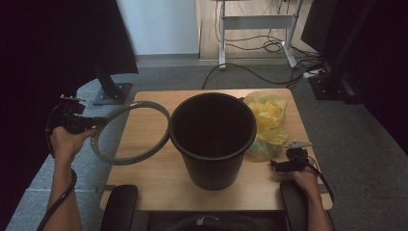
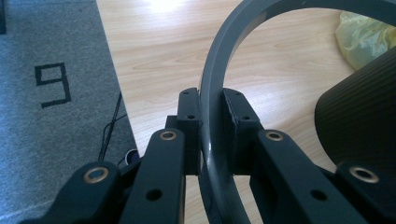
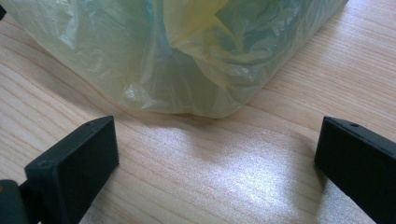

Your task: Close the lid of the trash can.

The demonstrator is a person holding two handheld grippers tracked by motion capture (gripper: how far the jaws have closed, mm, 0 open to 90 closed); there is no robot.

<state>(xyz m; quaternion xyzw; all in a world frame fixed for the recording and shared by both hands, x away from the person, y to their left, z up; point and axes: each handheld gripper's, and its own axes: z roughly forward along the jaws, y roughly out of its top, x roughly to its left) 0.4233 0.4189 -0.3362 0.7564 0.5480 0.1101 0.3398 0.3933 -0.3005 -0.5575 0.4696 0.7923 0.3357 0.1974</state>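
Gripping grey ring point(image 1: 130, 133) at its rim, left gripper point(image 2: 212, 109) pinching it, beside black bin point(image 1: 212, 138). Resting spread on table point(image 1: 154, 178), right gripper point(image 3: 215, 154) facing yellow bag point(image 3: 187, 56) just beyond.

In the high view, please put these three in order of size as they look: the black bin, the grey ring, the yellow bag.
1. Bin, the largest.
2. Ring: nearly as wide across as the bin's mouth, but only a thin hoop.
3. Bag, the smallest, partly hidden behind the bin.

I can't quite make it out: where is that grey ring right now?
In the high view the grey ring is at the table's left side, clamped in the left hand-held gripper, its far edge right beside the black bin.
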